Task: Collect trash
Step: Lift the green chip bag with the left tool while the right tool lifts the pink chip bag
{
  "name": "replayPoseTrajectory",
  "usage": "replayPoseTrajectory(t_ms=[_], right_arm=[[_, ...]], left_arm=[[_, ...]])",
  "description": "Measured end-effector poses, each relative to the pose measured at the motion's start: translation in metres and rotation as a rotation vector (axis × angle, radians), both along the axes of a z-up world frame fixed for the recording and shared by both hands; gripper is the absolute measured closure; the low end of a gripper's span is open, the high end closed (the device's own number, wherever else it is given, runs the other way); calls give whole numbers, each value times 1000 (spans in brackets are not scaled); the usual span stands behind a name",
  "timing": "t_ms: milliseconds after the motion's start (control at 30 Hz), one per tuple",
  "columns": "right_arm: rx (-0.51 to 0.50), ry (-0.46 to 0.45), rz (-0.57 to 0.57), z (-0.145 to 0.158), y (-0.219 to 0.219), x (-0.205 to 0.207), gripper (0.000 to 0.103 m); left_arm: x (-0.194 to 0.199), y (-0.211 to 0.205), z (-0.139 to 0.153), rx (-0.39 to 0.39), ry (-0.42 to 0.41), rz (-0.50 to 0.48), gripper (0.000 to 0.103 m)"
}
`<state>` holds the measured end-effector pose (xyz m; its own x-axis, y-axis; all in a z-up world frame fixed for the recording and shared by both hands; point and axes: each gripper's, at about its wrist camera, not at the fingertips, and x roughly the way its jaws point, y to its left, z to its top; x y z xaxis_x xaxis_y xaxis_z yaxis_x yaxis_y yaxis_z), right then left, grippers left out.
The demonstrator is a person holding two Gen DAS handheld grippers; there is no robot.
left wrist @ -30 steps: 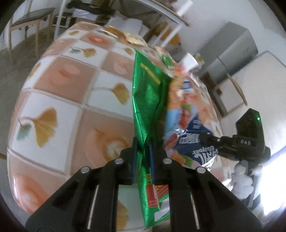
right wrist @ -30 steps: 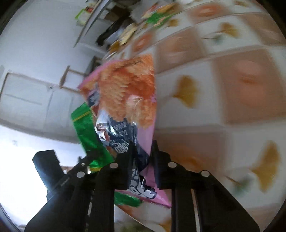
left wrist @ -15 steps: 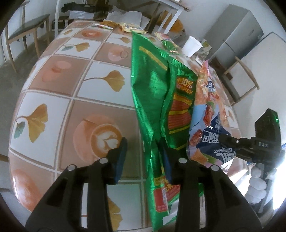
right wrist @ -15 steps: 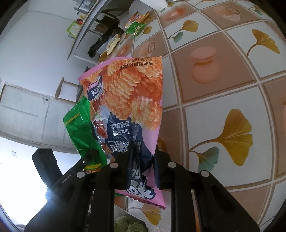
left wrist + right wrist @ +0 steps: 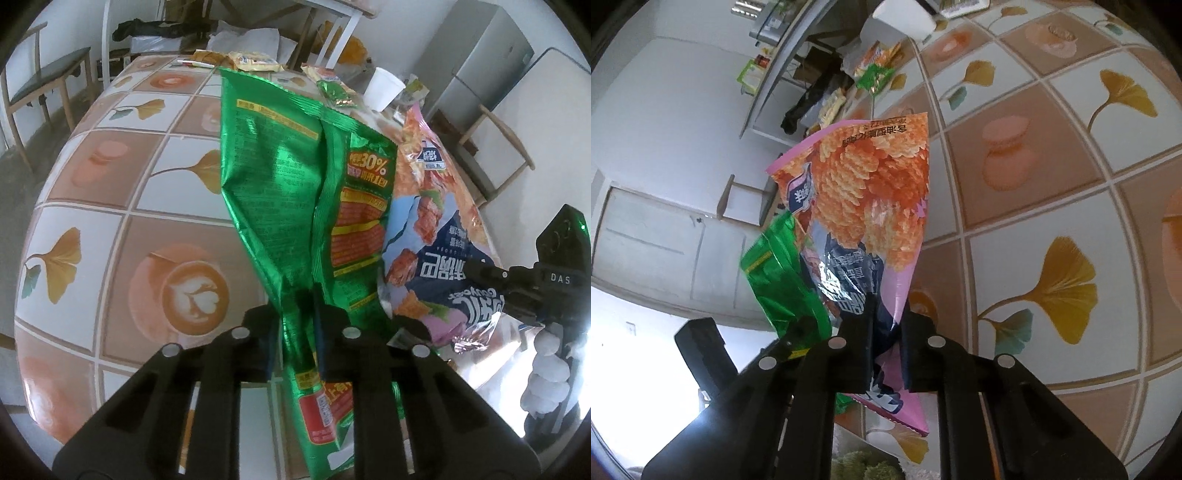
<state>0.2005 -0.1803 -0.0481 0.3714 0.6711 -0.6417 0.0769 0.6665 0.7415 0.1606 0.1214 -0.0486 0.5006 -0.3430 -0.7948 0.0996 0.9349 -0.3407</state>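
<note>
Left hand-held gripper: jaws have just closed, now pinching the green snack bag, held upright above the desk. Right hand-held gripper: jaws just tightened, pinching the pink snack bag near the desk's edge. Bags are side by side, overlapping.

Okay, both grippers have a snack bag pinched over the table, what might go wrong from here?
1. The left gripper pinches only a narrow, crumpled strip of the slick green bag; its jaws have just been closing on it again, so the grip looks unsettled and the bag may slide out.
2. The pink bag in the right gripper hangs against the green one, so moving apart could drag either loose.
</note>
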Motion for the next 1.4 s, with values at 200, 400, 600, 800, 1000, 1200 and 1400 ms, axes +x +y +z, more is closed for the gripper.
replayPoseTrajectory(t_ms=[200, 400, 600, 800, 1000, 1200, 1400], right_arm=[[31, -44, -36, 13, -12, -2, 94], [68, -71, -63, 22, -22, -5, 95], [80, -101, -89, 31, -30, -10, 95], [89, -128, -114, 39, -41, -19, 95], [91, -144, -141, 46, -53, -27, 95], [94, -162, -155, 51, -59, -36, 95], [88, -175, -156, 56, -62, -41, 95]], left_arm=[[-1, 2, 4, -32, -12, -1, 93], [-4, 1, 12, -40, -39, -4, 94], [-7, -2, 24, -27, -80, -11, 94], [-9, -9, 33, -12, -108, -22, 94], [-13, -14, 43, 2, -144, -25, 94], [-17, -17, 53, 18, -180, -32, 94], [-18, -20, 61, 27, -209, -37, 94]])
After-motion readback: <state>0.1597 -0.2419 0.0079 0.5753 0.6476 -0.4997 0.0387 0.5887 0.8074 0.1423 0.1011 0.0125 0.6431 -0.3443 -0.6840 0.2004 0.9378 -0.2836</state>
